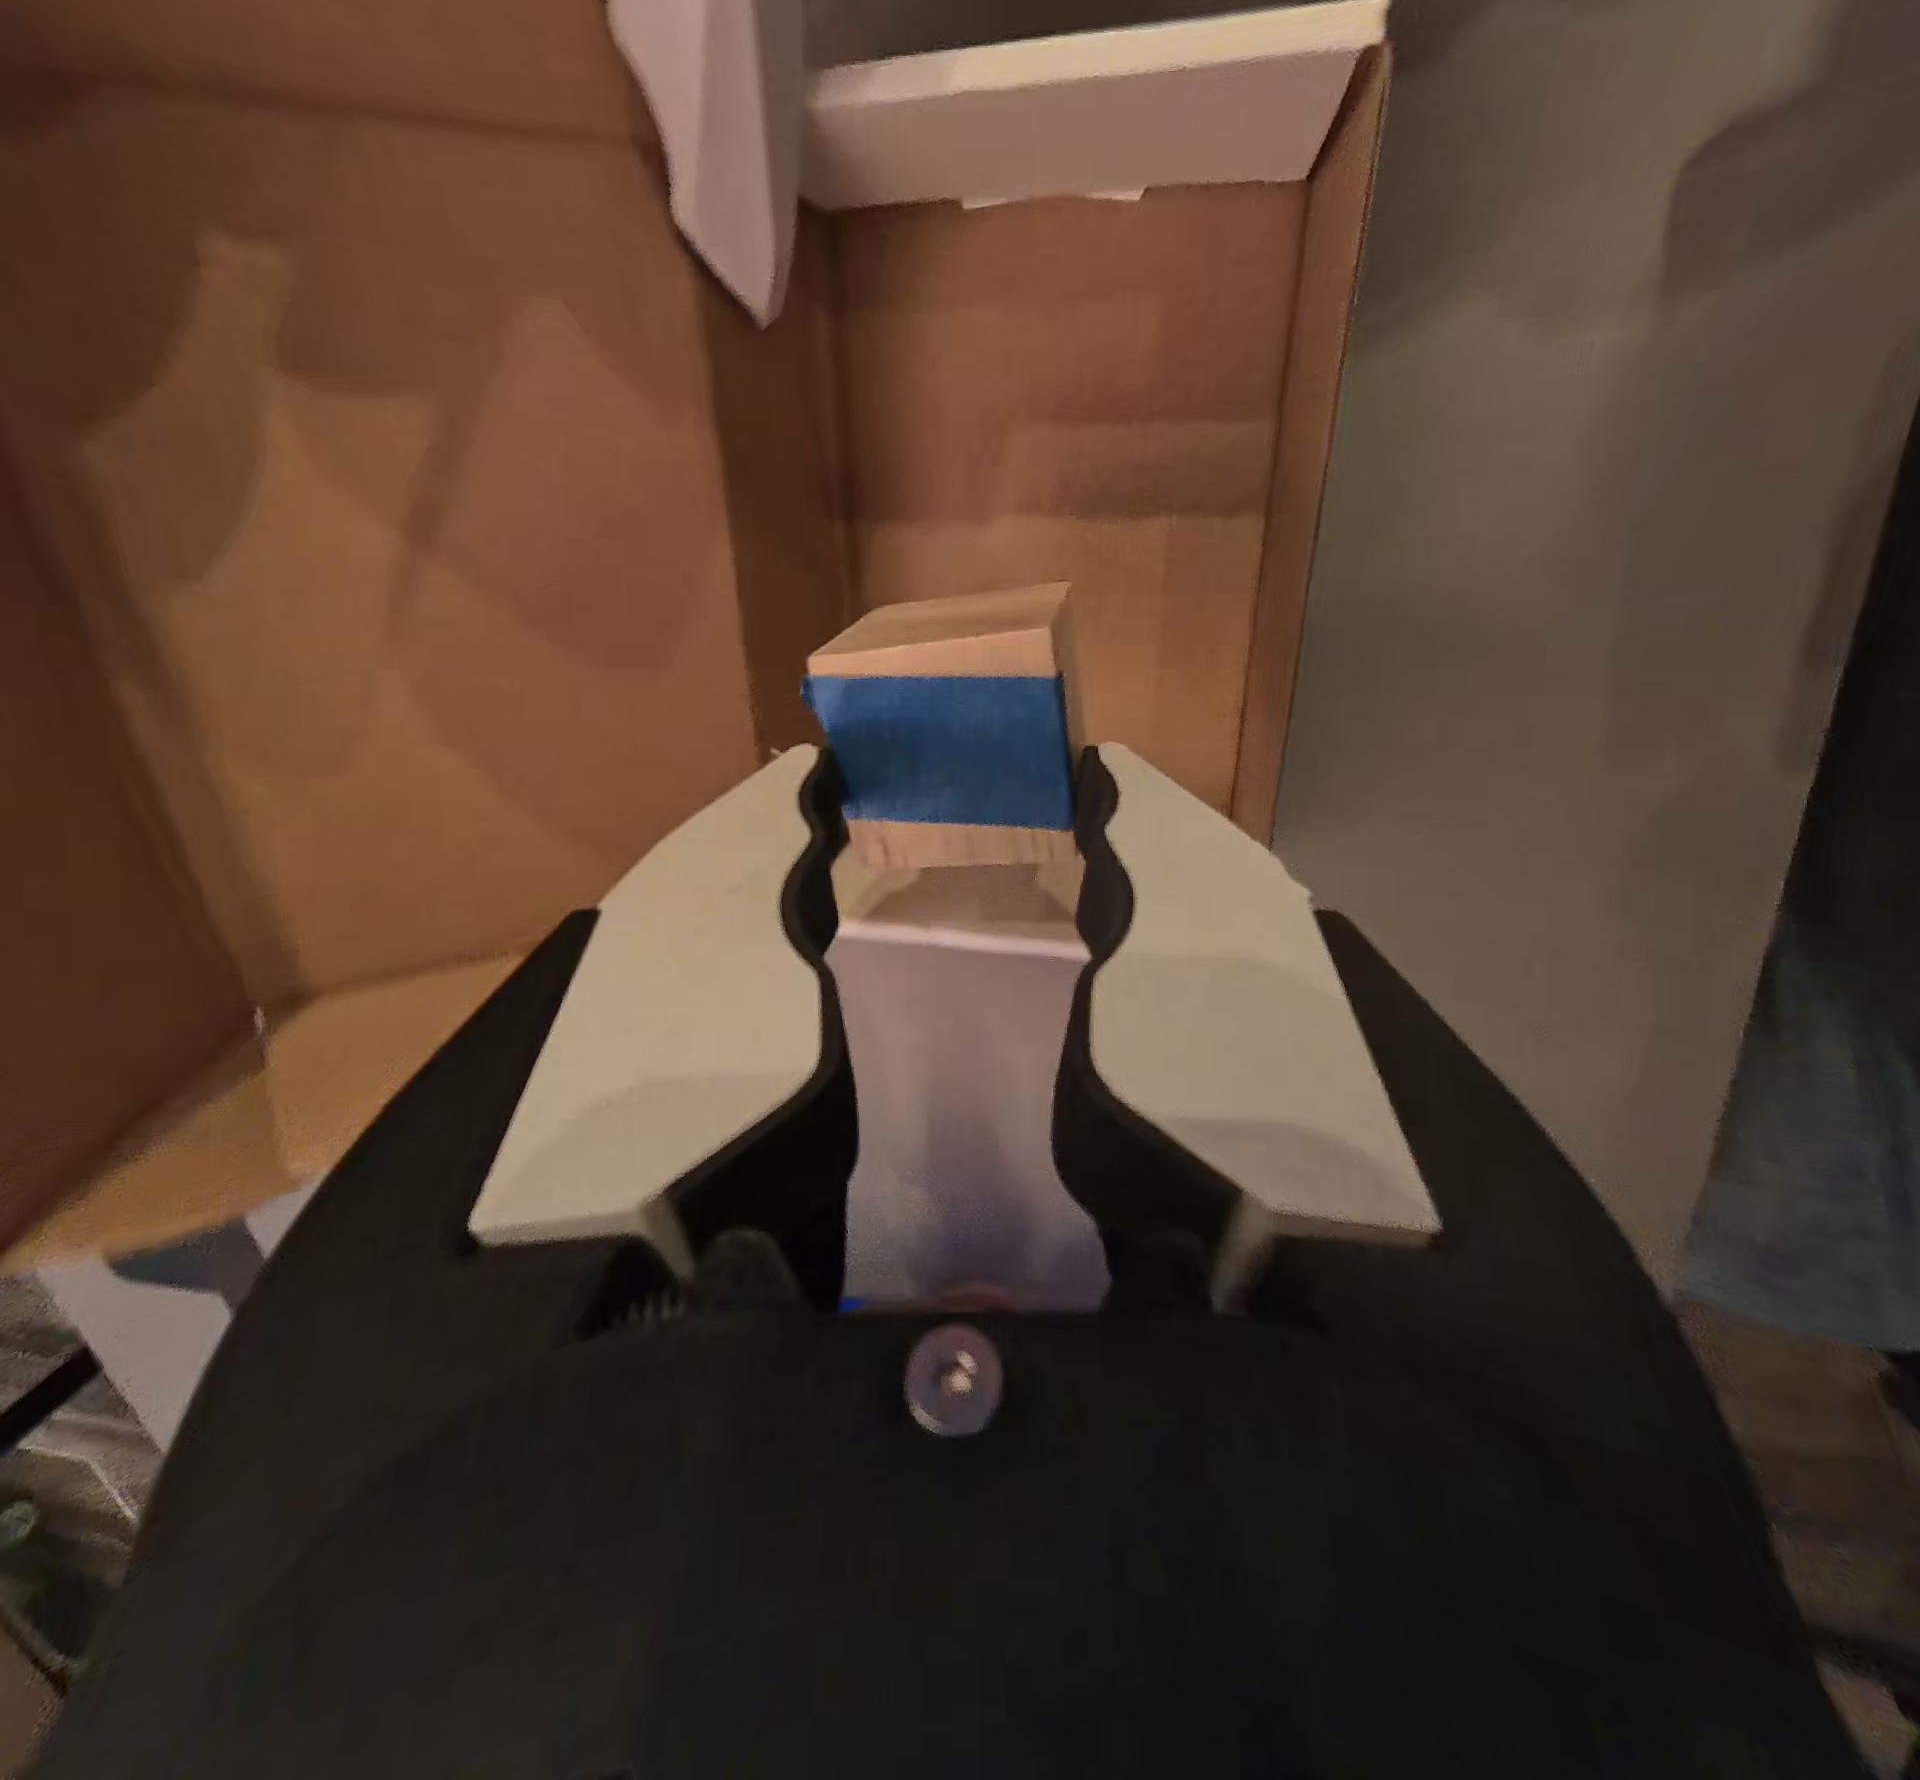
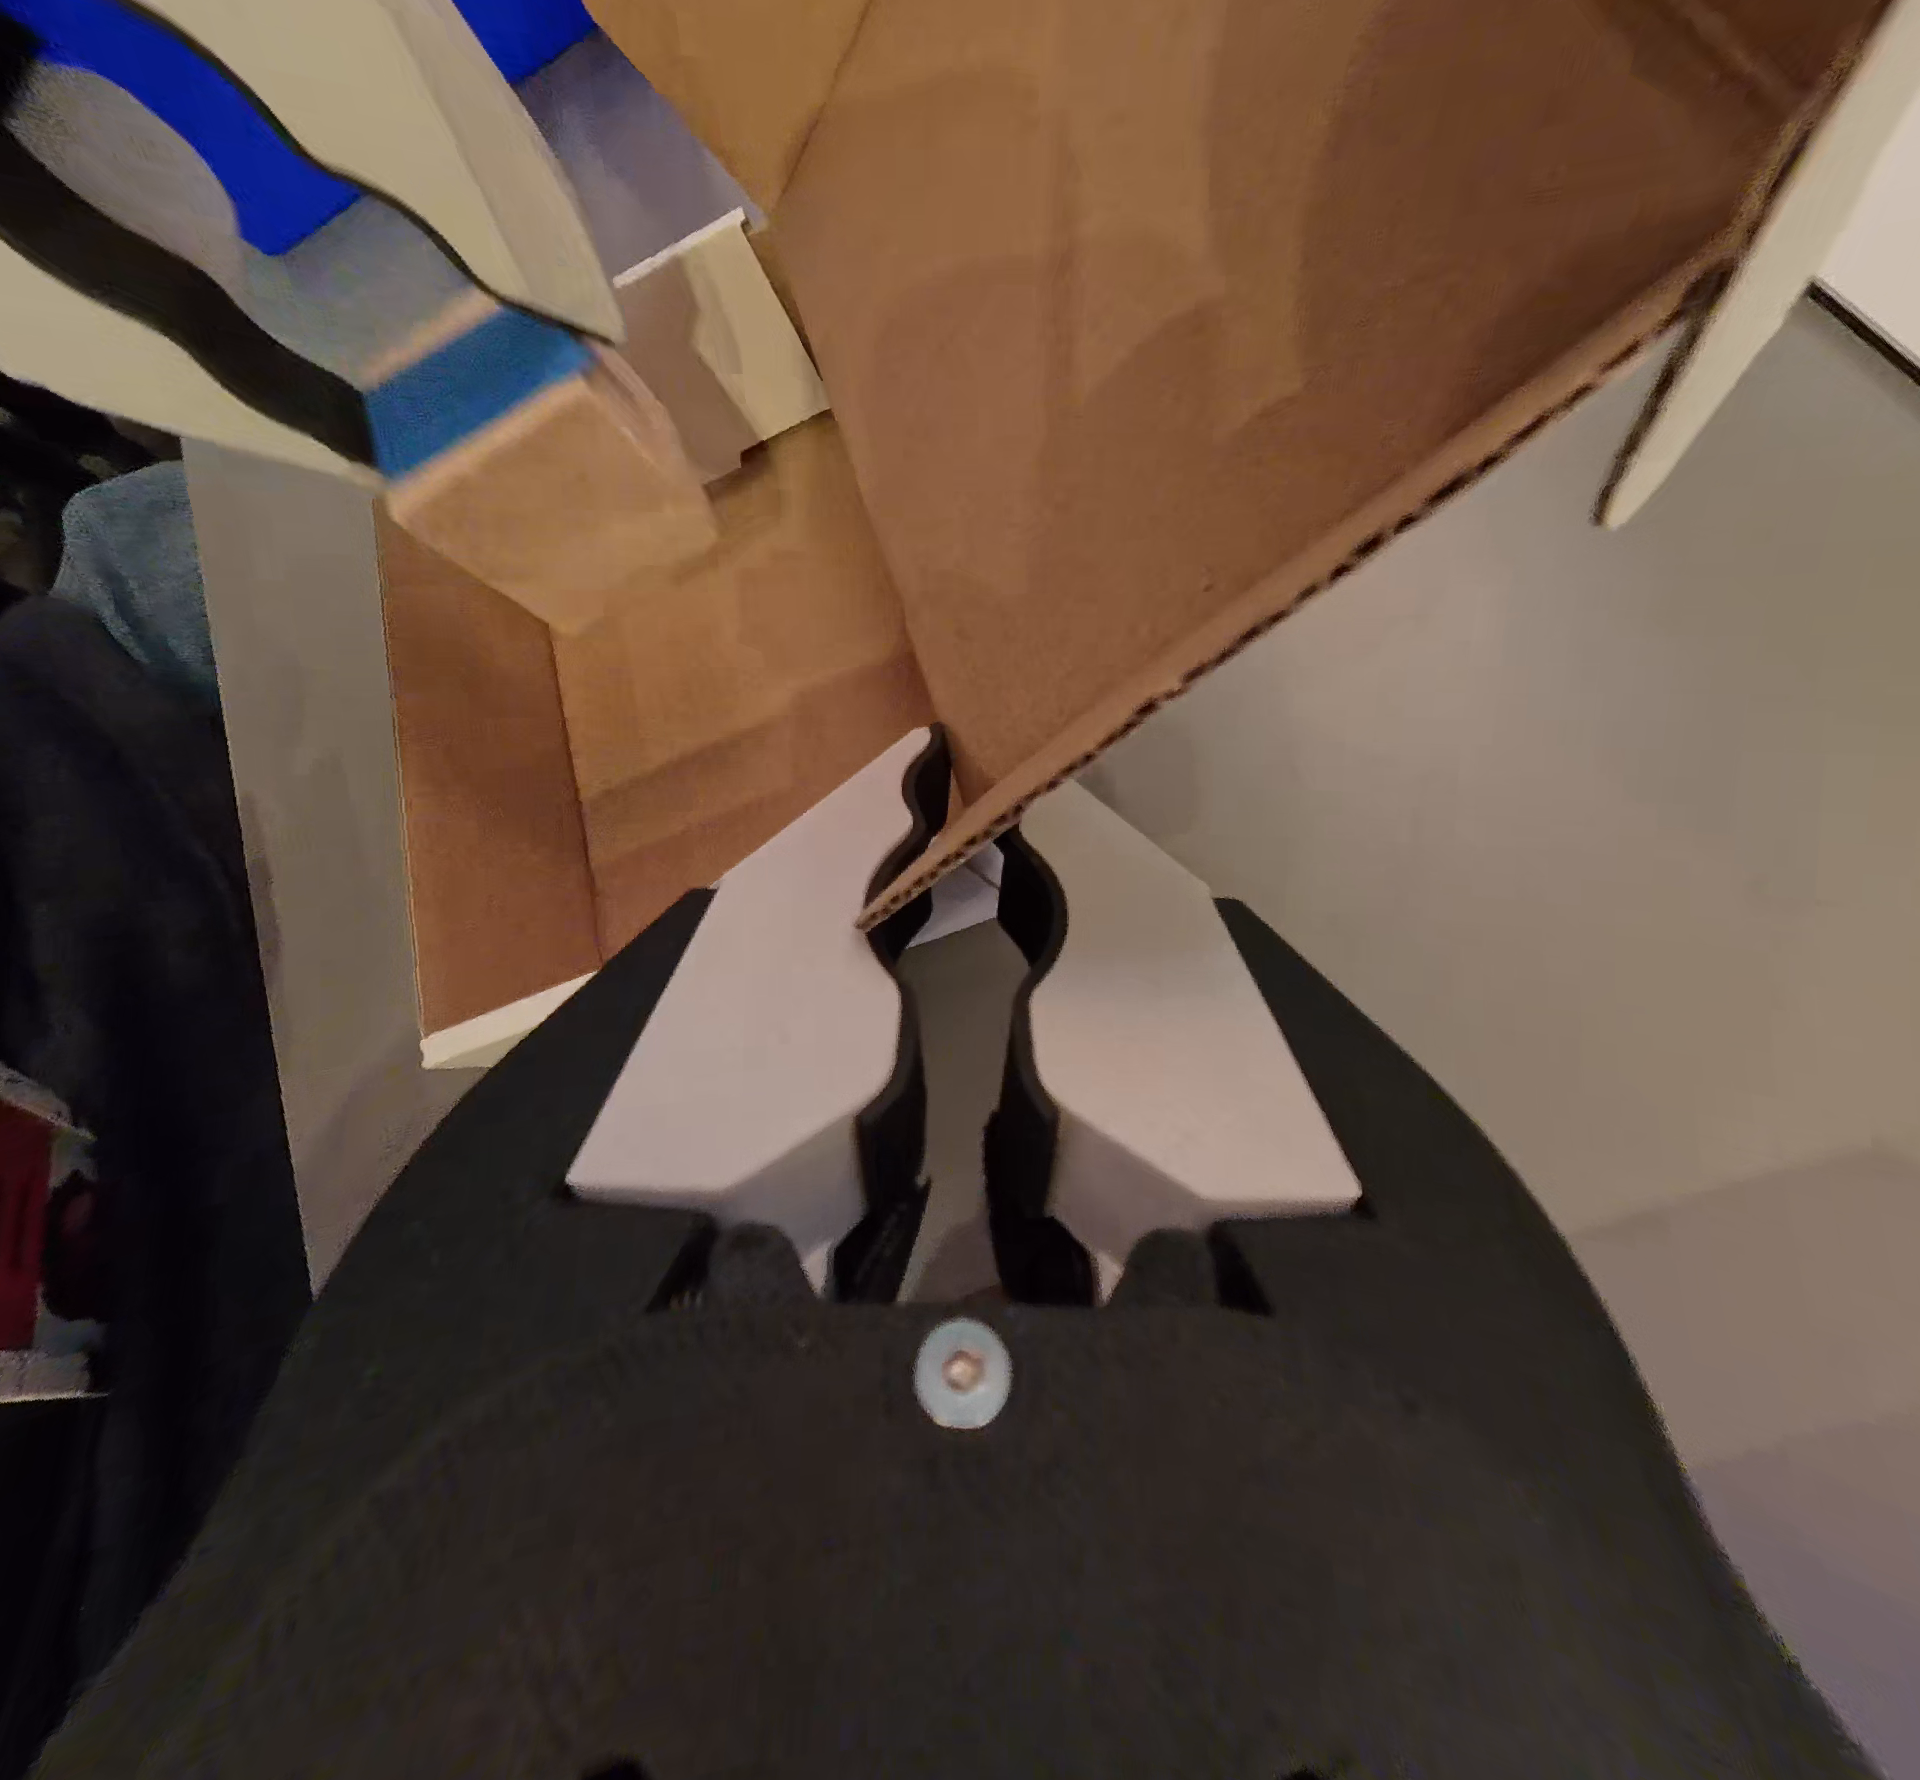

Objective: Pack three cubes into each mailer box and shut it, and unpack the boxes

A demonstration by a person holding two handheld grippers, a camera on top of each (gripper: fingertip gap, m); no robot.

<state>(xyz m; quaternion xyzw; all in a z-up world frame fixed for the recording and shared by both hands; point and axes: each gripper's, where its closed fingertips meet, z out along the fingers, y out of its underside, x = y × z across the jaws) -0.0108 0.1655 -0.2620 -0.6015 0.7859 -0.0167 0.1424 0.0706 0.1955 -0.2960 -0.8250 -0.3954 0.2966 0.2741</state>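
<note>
- Surface: a pale grey table carries the work; it lies bare from 1 to 5 o'clock in the right wrist view. Dark cloth and clutter, too blurred to name, fill the room's edge at 8 to 9 o'clock.
- Mailer box: brown inside, white outside, standing open on the table; its floor shows empty ahead of the left gripper.
- Lid: raised and tilted over the box, filling 12 to 2 o'clock of the right wrist view; its corrugated edge runs along the open side.
- Right gripper: jaws clenched on the lid's lower corner.
- Left gripper: jaws grasping the cube by two opposite faces, above the box's near white wall.
- Cube: wooden with a blue band, held clear of the box floor, at 10 o'clock in the right wrist view.
</note>
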